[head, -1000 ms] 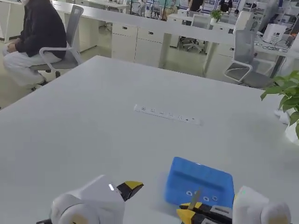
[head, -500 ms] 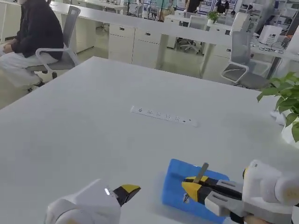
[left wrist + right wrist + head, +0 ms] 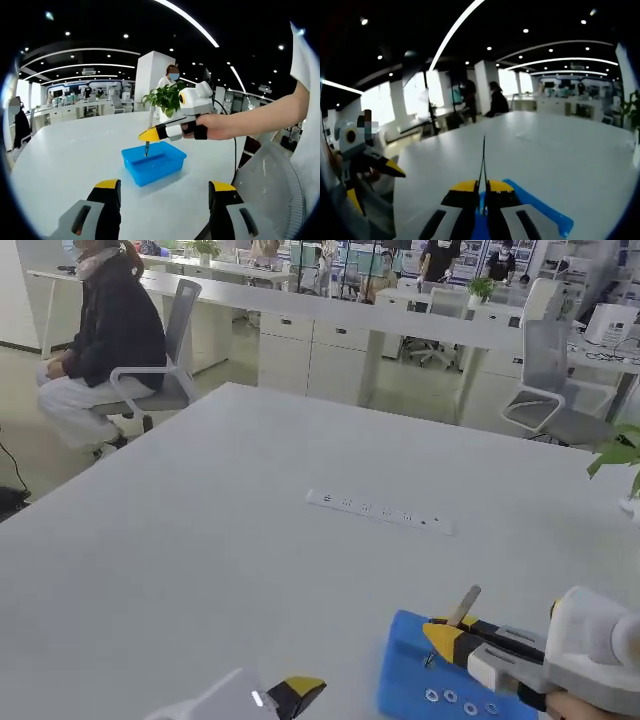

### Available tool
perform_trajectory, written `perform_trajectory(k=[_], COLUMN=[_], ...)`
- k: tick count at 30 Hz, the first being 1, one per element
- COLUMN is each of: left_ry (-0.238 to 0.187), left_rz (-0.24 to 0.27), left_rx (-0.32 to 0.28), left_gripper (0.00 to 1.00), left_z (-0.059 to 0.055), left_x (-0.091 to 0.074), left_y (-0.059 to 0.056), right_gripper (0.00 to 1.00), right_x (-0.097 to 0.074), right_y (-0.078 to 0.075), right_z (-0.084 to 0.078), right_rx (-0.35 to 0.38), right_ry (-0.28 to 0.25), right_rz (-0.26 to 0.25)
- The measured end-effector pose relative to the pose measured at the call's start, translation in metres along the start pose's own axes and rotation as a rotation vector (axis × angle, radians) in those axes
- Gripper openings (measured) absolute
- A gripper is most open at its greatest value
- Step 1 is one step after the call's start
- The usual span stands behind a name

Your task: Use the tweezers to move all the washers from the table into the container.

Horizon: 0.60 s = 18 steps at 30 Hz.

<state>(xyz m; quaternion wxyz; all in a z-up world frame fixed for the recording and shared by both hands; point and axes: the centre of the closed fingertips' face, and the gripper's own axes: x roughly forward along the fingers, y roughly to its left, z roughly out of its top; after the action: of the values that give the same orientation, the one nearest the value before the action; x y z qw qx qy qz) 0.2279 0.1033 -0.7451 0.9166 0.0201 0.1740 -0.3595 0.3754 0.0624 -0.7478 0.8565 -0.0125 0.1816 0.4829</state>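
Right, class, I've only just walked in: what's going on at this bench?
A person works at a white table with a tool in each hand. The right tool is shut on tweezers, held with the tips pointing down over the blue container. Several washers already lie in it. The left tool is open and holds nothing, on the near side of the container. Whether the tweezers carry a washer is too small to tell.

Bright ceiling light strips (image 3: 190, 21), faint shadows, fisheye-bent edges, right gripper view soft

White right tool (image 3: 432, 633), yellow-tipped black jaws
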Motion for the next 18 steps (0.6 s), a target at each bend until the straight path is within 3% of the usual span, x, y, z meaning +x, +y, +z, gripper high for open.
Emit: perform_trajectory(k=[12, 15, 18], left_ry=[0.039, 0.008, 0.013], left_rz=[-0.016, -0.001, 0.0], left_rx=[0.023, 0.01, -0.007], left_gripper=[0.72, 0.72, 0.72], left_z=[-0.007, -0.001, -0.003], left_x=[0.003, 0.002, 0.002], left_y=[-0.004, 0.0, 0.001], right_gripper=[0.04, 0.04, 0.04], right_x=[0.019, 0.024, 0.028], right_y=[-0.015, -0.014, -0.014], right_z=[-0.017, -0.022, -0.027], right_rx=[0.005, 0.004, 0.006], right_ry=[0.049, 0.06, 0.068], right_rz=[0.007, 0.019, 0.022])
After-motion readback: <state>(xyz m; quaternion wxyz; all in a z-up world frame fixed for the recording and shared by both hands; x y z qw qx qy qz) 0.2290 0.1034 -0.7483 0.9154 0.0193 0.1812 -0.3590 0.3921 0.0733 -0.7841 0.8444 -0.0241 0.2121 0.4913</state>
